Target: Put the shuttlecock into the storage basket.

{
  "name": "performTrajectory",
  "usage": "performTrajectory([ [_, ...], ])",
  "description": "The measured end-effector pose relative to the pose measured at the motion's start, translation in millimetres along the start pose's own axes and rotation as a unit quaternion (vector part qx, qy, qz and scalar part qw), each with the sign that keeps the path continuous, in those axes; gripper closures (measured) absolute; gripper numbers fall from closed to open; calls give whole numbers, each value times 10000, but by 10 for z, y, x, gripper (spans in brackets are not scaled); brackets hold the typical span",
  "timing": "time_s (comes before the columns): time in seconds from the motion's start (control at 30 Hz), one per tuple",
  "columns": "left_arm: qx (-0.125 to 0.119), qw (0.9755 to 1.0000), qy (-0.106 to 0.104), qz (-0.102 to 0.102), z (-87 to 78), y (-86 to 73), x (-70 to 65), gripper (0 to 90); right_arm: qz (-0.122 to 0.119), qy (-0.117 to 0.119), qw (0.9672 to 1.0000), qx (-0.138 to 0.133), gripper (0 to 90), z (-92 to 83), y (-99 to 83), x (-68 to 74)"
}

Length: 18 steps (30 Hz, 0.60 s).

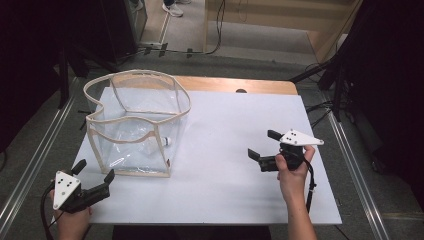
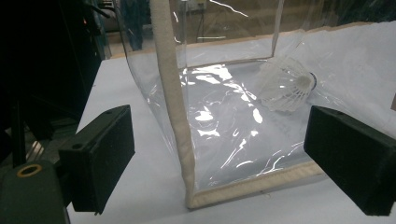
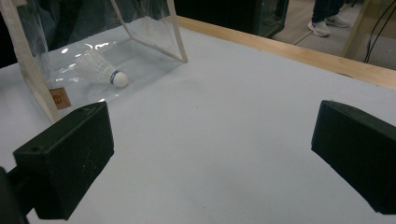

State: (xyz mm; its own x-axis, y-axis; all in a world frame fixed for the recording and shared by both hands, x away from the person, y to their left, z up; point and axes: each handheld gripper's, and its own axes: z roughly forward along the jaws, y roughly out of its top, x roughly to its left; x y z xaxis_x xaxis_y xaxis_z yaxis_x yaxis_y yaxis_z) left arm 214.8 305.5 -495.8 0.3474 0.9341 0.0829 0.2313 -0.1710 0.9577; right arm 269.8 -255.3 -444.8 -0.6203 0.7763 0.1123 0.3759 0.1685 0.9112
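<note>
Both our grippers, left (image 1: 95,172) and right (image 1: 264,145), hold jaws apart over the bench (image 1: 225,165); next, probably, we steady the clear bag (image 1: 137,122) holding the shuttlecock (image 2: 287,84).

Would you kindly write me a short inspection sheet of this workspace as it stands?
Surface: white table top with a wooden edge along the far side.
Job's things: clear plastic bag with cream trim, standing open near the table's left side; a white shuttlecock lies inside on its bottom.
Clutter: nothing seen.
Grippers: left gripper open and holding nothing, at the bag's near corner; right gripper open and holding nothing, over bare table right of the bag.
Cables: a black cable trails from each gripper; more cables on the floor beyond the table.
Surroundings: dark stands on both sides; a person's shoes on the floor beyond the table.
</note>
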Motion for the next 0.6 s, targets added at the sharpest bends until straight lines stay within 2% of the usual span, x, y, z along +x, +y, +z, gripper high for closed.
performTrajectory([
  [0.33, -2, 10000, 1, 5, -1, 0, 1, 92, 142, -159, 9998, 13, 0, -135, -139, -74],
  [0.6, -5, 10000, -3, 7, -2, -1, 1, 92, 157, -257, 9995, 46, 0, -237, -251, -114],
])
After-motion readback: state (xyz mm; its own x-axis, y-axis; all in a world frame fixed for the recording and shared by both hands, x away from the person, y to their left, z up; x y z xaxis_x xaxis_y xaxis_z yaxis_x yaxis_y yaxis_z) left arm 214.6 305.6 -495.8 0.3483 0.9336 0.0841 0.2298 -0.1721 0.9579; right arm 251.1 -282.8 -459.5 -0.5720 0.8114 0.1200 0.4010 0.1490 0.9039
